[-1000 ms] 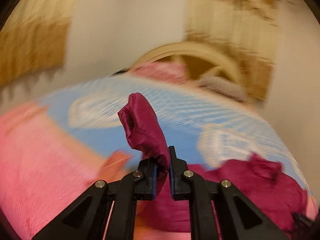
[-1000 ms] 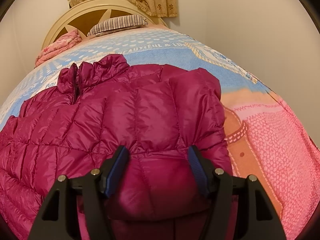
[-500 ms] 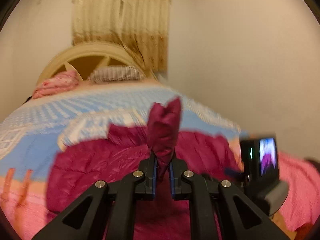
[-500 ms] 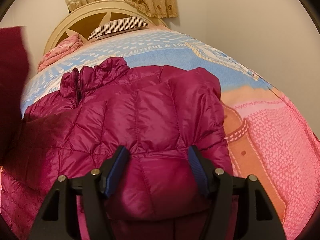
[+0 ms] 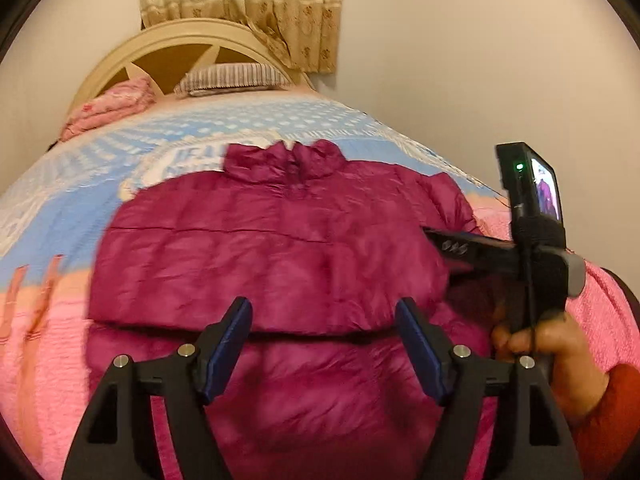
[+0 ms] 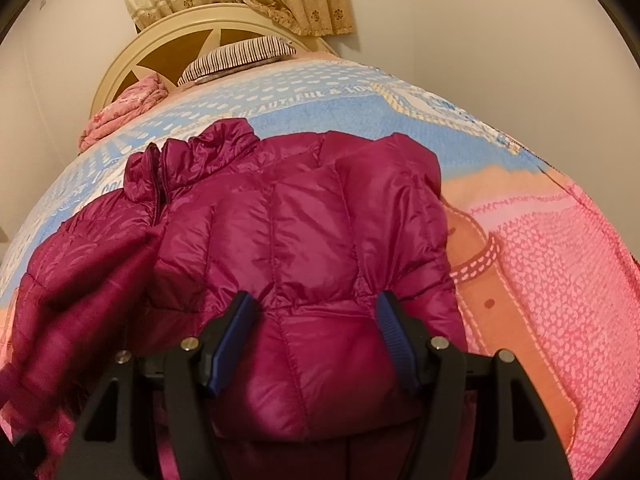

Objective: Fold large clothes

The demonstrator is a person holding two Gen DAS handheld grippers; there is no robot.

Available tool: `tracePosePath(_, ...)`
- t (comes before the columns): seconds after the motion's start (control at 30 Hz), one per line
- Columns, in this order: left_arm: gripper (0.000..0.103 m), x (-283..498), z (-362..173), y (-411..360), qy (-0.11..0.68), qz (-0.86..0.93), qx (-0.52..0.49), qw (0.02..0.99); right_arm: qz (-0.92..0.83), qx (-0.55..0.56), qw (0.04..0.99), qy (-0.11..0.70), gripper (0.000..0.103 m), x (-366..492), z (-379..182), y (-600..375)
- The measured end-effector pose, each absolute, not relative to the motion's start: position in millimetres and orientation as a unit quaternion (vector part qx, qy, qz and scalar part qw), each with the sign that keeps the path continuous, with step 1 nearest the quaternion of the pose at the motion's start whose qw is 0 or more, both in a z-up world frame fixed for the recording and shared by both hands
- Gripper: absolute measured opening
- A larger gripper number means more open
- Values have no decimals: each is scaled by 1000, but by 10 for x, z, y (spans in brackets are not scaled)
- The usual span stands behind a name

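Swung across and dropped, the sleeve (image 5: 248, 272) now lies loose under the opening left claw (image 5: 324, 344), and may slide off the slick jacket (image 6: 304, 240) while the right claw (image 6: 316, 344) stands spread, unclamped.

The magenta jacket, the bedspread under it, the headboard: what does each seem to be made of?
Magenta jacket: thin, glossy synthetic shell, probably nylon or polyester, over puffy filling; it shines and has stitched quilted panels.
Bedspread: soft matte printed fabric with a nubbly texture, perhaps fleece or terry; the fibre is unclear.
Headboard: a rigid cream-painted frame over brown panels, likely wood.
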State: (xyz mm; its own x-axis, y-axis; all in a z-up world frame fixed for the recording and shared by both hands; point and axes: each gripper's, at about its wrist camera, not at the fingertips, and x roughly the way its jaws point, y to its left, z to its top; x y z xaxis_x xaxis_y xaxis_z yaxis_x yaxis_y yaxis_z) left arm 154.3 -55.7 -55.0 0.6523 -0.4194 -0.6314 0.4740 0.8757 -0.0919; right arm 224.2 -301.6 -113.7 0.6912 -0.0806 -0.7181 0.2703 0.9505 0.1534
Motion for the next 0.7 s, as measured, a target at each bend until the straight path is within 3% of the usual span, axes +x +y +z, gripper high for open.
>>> tracePosePath(0.1, 74, 1531, -502, -288, 332, -223, 38, 916, -100, 150, 912, 369, 65, 2139, -1040, -3089)
tracePosePath(0.23, 74, 1768, -487, 84, 337, -171, 8, 926, -97, 181, 932, 299, 69, 1717, -680, -3009)
tracePosePath(0.3, 74, 1937, -486, 159, 346, -143, -3, 927, -51, 151, 942, 296, 69, 1671, -543, -2747)
tracePosePath(0.4, 74, 2119, -414, 166, 337, -122, -5, 933, -16, 80, 944, 319, 53, 1784, -482, -2317)
tracePosePath(0.47, 74, 2226, -377, 131, 335, -105, 11, 936, 12, 71, 935, 346, 33, 1923, -561, -2140)
tracePosePath(0.7, 74, 2693, -461, 45, 340, -33, 38, 939, -8, 67, 906, 417, 35, 2153, -1091, -2162)
